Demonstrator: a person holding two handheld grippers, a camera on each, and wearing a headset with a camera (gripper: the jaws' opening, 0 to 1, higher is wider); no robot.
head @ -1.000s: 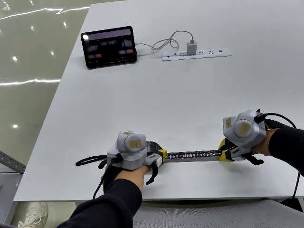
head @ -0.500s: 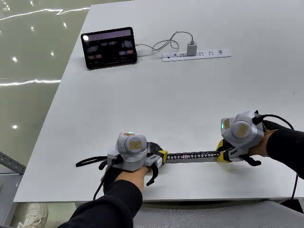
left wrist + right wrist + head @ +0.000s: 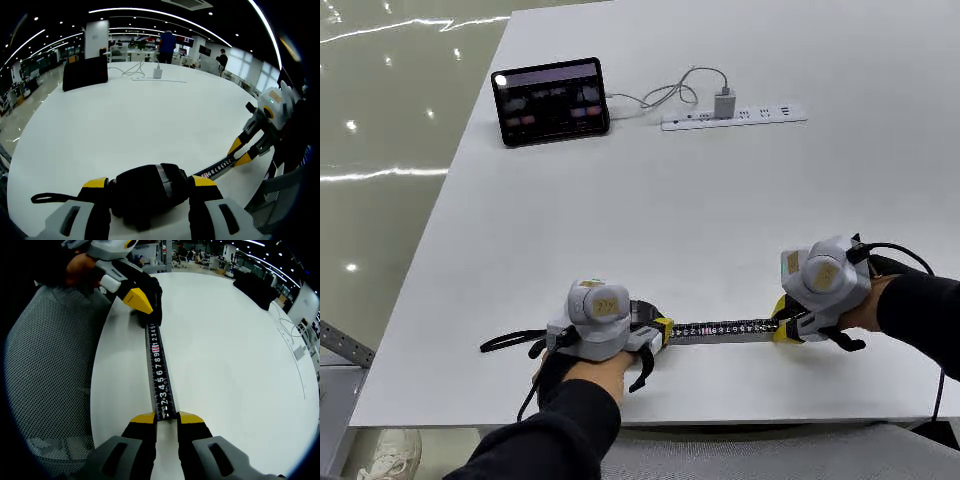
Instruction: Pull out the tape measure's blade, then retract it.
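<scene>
The black tape measure case [image 3: 150, 192] sits near the table's front edge, clamped between the yellow-tipped jaws of my left gripper [image 3: 150, 182] [image 3: 655, 328]. Its dark blade [image 3: 725, 328] with white numerals runs right along the table to my right gripper [image 3: 785, 328]. In the right gripper view the blade [image 3: 159, 372] stretches from the case [image 3: 150, 300] down to my right gripper [image 3: 166, 416], whose jaws are shut on the blade's end. A black wrist strap [image 3: 510, 338] trails left from the case.
A dark tablet [image 3: 550, 98] stands at the far left of the white table [image 3: 700, 200]. A white power strip [image 3: 735, 115] with a plugged charger and cable lies behind it. A grey mesh chair back [image 3: 55, 370] is just below the table's front edge.
My right gripper has moved left toward the case, so the exposed blade is a little shorter. The left gripper and case have stayed in place.
</scene>
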